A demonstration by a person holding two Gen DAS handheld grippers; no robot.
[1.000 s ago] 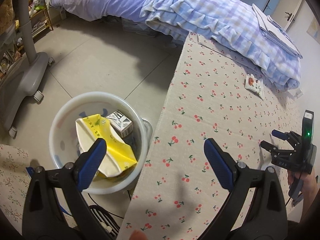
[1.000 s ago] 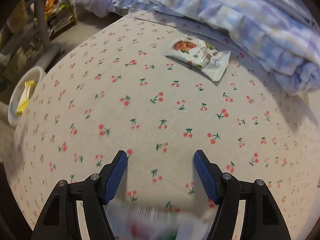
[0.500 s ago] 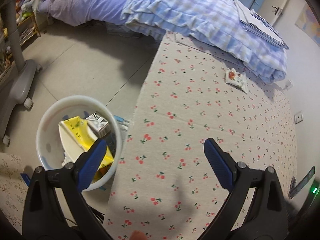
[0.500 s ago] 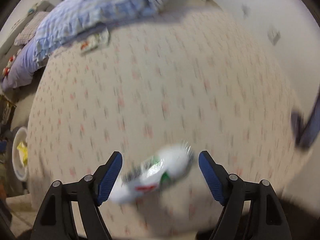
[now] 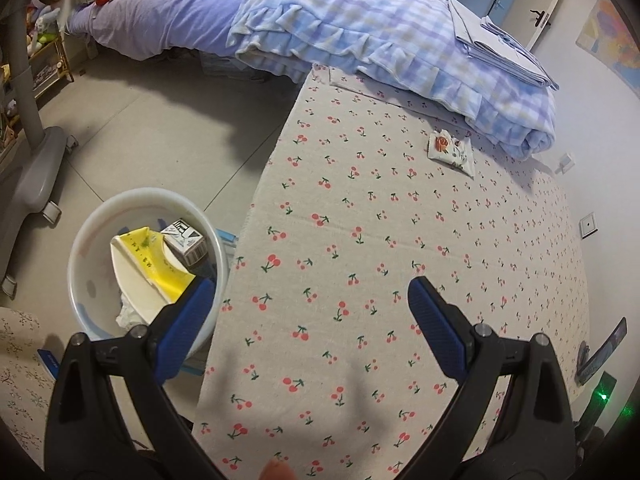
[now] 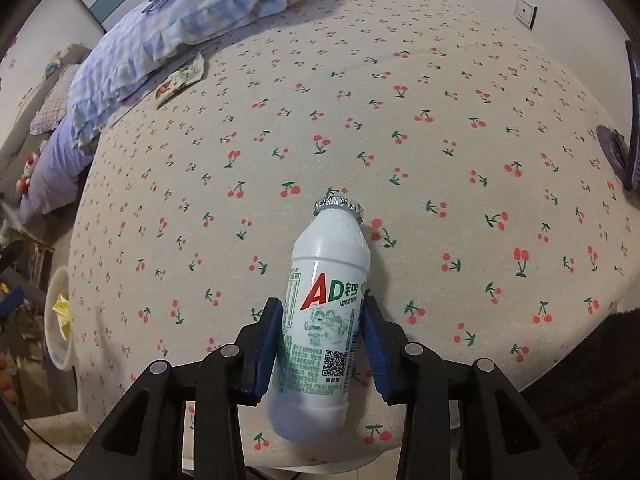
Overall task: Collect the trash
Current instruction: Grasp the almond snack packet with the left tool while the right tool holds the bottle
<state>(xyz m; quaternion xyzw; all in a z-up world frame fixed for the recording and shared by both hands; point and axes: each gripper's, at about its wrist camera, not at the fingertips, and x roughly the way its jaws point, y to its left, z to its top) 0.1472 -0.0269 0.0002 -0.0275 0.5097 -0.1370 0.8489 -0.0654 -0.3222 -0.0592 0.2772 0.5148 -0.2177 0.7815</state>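
My right gripper [image 6: 322, 320] is shut on a white AD calcium milk bottle [image 6: 326, 280] with a foil cap, holding it above the cherry-print tablecloth [image 6: 360, 120]. My left gripper [image 5: 310, 304] is open and empty over the table's left edge. A white trash bin [image 5: 96, 220] stands on the floor left of the table, holding a yellow and white wrapper [image 5: 156, 268] and a small carton [image 5: 184, 238]. A snack wrapper [image 5: 450, 150] lies on the table's far side near the blanket; it also shows in the right wrist view [image 6: 180, 82].
A folded blue checked blanket [image 5: 380, 32] lies across the table's far end. A grey wheeled stand base [image 5: 36, 176] sits on the floor at left. A dark phone on a stand [image 6: 632, 120] is at the table's right edge. The bin also shows in the right wrist view [image 6: 56, 320].
My right gripper has swung over to the milk bottle and shut on it. My left gripper has shifted right from over the bin toward the table edge, still open.
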